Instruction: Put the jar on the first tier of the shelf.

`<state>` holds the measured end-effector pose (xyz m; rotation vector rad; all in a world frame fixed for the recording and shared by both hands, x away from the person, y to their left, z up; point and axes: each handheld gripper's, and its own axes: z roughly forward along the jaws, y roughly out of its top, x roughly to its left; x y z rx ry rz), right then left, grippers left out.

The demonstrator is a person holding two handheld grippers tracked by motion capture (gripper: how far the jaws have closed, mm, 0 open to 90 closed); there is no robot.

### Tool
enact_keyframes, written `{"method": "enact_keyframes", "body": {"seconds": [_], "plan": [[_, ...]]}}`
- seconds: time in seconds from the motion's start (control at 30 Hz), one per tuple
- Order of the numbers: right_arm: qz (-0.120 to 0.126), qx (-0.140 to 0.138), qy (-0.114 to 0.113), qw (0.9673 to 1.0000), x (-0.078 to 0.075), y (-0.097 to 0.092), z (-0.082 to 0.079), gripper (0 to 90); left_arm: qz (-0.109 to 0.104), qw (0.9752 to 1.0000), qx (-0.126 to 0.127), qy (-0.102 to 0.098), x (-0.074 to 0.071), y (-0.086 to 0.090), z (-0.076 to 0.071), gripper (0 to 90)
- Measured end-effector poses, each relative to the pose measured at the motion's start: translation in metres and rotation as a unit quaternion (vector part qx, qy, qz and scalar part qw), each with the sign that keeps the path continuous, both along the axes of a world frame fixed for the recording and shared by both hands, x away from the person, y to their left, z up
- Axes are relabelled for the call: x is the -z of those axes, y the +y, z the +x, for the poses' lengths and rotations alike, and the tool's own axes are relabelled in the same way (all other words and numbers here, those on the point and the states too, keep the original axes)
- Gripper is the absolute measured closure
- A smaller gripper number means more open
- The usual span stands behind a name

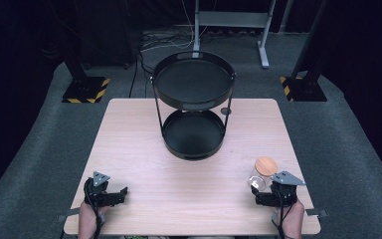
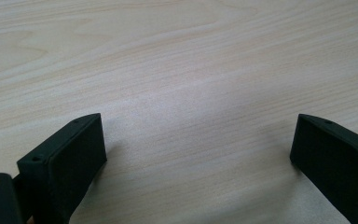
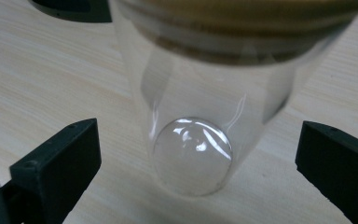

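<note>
A clear glass jar [image 1: 261, 174] with a wooden lid [image 1: 266, 166] stands near the table's front right corner. My right gripper [image 1: 260, 195] sits just in front of it, open. In the right gripper view the jar [image 3: 200, 140] stands close ahead between the two spread jaws, touched by neither; its lid [image 3: 242, 28] fills the top. My left gripper [image 1: 121, 193] rests at the front left of the table, open. Its jaws stand wide apart over bare wood [image 2: 191, 93] in the left gripper view.
A black two-tier round tray stand [image 1: 194, 104] occupies the far middle of the light wooden table [image 1: 129, 144]. A small dark disc [image 1: 226, 111] lies beside its right leg. Grey carpet, cables and stand bases lie beyond the table.
</note>
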<state>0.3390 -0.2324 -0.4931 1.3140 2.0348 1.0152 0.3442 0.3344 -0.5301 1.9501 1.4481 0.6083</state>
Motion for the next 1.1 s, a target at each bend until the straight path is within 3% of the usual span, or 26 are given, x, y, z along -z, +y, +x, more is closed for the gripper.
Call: {"method": "enact_keyframes", "body": {"seconds": [0.43,1.1], "plan": [[0.01,-0.003,-0.017,0.9998,-0.003,0.007,0.02,0.0,0.0,1.0,0.0,0.0,0.0,0.0,0.0,3.2],[0.025,0.001,-0.013,0.9996,0.001,0.009,0.029,0.0,0.0,1.0,0.0,0.0,0.0,0.0,0.0,3.2]]}}
